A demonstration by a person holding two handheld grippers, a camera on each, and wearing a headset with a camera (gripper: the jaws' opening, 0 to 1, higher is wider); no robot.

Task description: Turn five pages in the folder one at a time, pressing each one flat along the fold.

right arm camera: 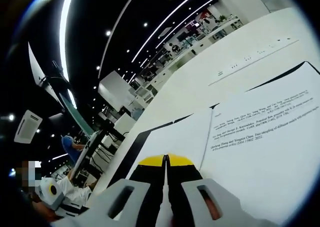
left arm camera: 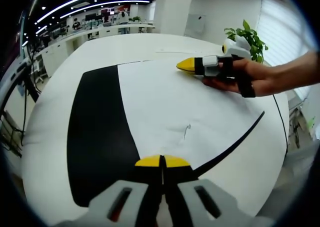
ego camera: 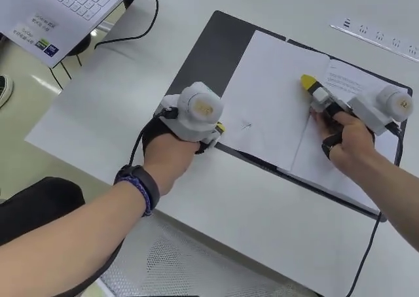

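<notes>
Folder (ego camera: 203, 55) – lies open on the white workbench (ego camera: 131, 81), black cover to the left, well apart from the laptop (ego camera: 72, 2) at the far left corner. Progress: one turned page (ego camera: 268, 101) lies over the left half, blank side up, with the printed page (ego camera: 344, 74) exposed on the right. How many leaves sit under the turned one cannot be told, so the count out of five is unknown. Judged step: pressing the turned page flat along the fold (ego camera: 298, 150); the further turns, each with its press, are judged to remain. Right gripper (ego camera: 308, 82) – jaws closed tip to tip, nothing held. Its yellow tips are laid on the blank page just beside the fold, near its far end, with the hand (ego camera: 347, 140) over the printed page. The right gripper view looks along the fold, blank page on one side and lines of print on the other. Left gripper (ego camera: 220, 128) – jaws likewise closed and empty, tips at the near edge of the folder where the turned page meets the black border. Whether they bear down on the paper or only hover cannot be told.
</notes>
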